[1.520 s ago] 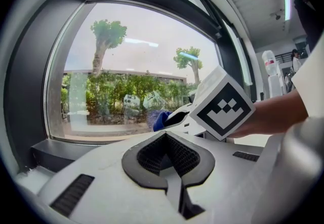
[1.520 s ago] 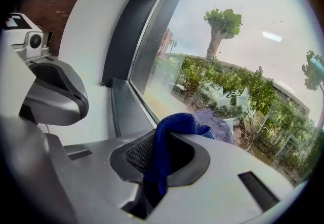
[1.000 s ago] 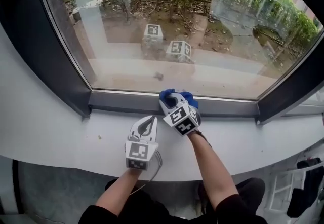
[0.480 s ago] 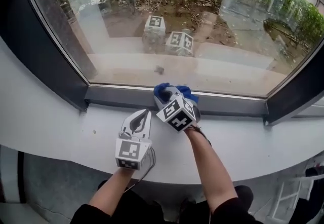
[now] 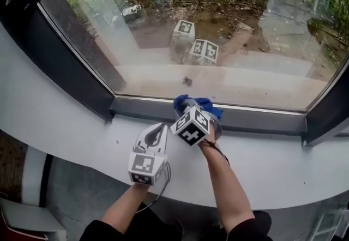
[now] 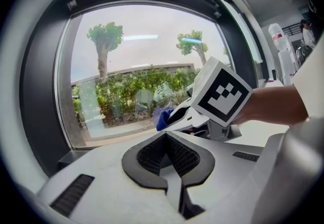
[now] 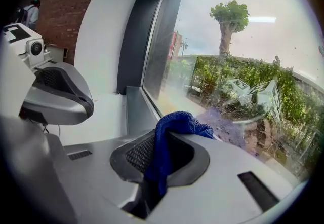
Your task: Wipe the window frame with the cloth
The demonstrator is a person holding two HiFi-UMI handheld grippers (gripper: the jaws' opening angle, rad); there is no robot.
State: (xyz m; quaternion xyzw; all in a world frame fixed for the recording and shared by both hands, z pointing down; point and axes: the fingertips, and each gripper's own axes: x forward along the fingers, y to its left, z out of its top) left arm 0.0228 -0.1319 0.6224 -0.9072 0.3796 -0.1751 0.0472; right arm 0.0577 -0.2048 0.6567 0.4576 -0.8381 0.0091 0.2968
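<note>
Cloth, blue, against dark window frame above white sill.

Noted blue knit cloth, nubbly, soft-looking; dk grey window frame, matt, smooth, metal-looking; white sill, smooth, matt; glass glossy w/ reflections.

— Where's the cloth?
— Bunched at the tip of the right gripper, touching the window frame.
— And the left gripper?
— Just left of it, nearer the person, over the white sill.
</note>
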